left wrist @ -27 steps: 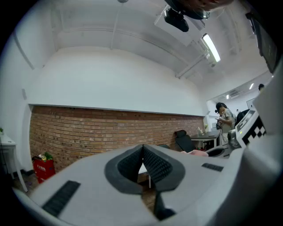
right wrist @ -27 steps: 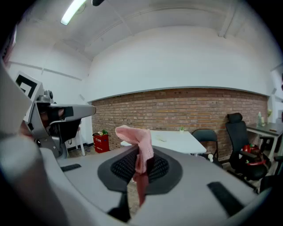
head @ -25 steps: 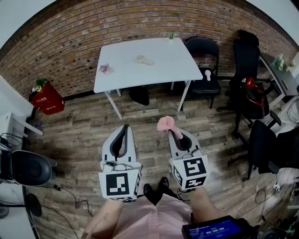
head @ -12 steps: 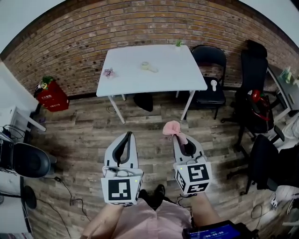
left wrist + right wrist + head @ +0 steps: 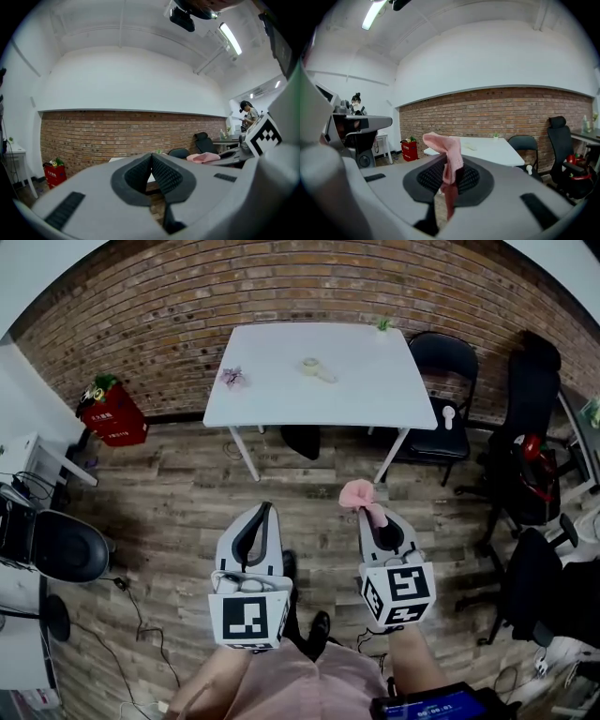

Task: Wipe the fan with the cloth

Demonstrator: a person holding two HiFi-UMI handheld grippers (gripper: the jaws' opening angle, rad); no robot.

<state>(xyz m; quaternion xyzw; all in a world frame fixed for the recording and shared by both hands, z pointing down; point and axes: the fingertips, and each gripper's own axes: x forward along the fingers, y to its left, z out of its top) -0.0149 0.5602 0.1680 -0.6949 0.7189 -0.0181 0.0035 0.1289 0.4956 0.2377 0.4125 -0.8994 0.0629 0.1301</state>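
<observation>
Pink cloth (image 5: 357,491) clamped in right gripper (image 5: 367,514) — left gripper (image 5: 266,507) closed.

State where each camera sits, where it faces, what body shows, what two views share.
Head view: on the person's head, facing steeply down at floor and table; shows left gripper, right gripper, forearms.
Left gripper view: on the left gripper, facing level along shut jaws toward the brick wall; right gripper at right.
Right gripper view: on the right gripper, facing along jaws shut on the pink cloth toward the table.
Shared: head and right gripper views both show table, cloth.
</observation>
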